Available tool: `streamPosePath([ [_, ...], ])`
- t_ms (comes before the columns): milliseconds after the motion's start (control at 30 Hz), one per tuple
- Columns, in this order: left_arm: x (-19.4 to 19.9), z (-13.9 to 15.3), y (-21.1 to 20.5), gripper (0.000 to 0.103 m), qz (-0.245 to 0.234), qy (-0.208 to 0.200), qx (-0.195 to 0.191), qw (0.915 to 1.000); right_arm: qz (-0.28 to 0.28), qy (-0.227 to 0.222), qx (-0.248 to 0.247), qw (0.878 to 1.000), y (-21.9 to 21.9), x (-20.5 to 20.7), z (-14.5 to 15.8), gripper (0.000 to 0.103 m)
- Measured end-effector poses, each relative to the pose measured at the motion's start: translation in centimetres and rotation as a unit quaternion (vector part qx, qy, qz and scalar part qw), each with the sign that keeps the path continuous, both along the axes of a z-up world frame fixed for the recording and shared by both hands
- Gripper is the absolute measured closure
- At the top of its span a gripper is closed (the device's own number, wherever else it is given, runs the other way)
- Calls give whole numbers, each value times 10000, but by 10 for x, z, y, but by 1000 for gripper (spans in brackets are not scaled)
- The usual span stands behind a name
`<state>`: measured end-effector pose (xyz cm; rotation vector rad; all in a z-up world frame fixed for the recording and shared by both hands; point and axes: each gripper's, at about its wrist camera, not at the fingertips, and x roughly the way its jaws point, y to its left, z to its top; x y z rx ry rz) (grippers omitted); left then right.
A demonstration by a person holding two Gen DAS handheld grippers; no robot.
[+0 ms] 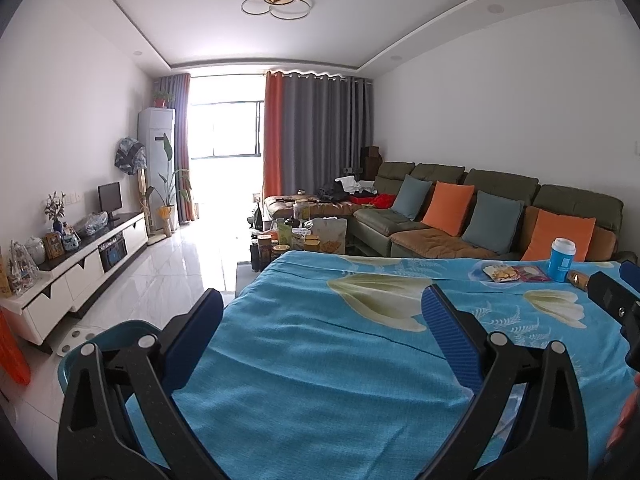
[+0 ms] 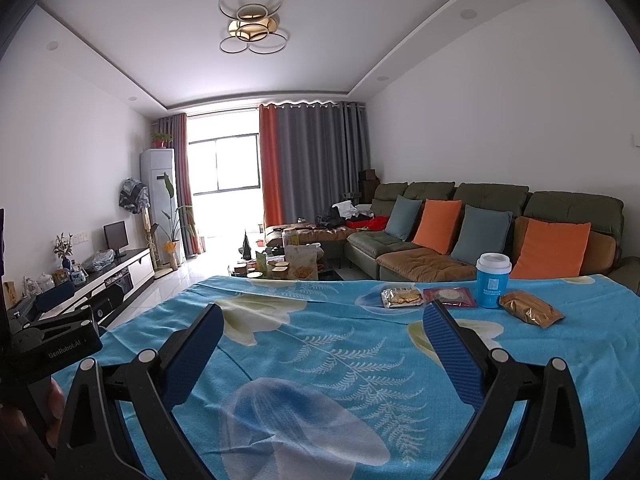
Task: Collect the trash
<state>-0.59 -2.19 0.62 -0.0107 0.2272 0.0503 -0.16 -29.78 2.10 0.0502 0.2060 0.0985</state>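
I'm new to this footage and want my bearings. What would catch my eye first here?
Most striking is the bright blue floral cloth filling the foreground. At its far right edge sits a small cluster: a blue cup with a white lid, a gold packet right of it, and a red packet and a clear snack packet to its left. Both tools, left and right, are open and hold nothing.

Blue cup (image 2: pixel 493 281) upright among three flat wrappers (image 2: pixel 402 297) on tablecloth (image 2: pixel 320 360)
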Motion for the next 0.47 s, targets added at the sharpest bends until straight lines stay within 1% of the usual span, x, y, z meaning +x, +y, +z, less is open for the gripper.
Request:
streamPosePath([
  [167,0,1,-3,6,-53,97,74,9999,-12,16,29,10000,-1,-1,0,7],
  [233,6,1,-2,5,-148,342,43,9993,-17,39,37,10000,-4,0,-1,7],
  [300,17,0,1,5,-354,739,-97,9966,-40,115,12,9999,-8,1,0,6],
  [367,33,-2,4,5,-470,1175,-138,9919,-102,325,28,9994,-17,7,0,6],
  [400,46,-5,5,5,-477,1488,-131,9876,-137,426,60,9990,-21,9,0,6],
  [433,55,-8,6,5,-498,1706,-117,9840,-195,580,76,9981,-27,14,0,6],
  [467,67,-11,8,5,-536,1953,-132,9792,-325,846,51,9959,-34,21,-2,6],
])
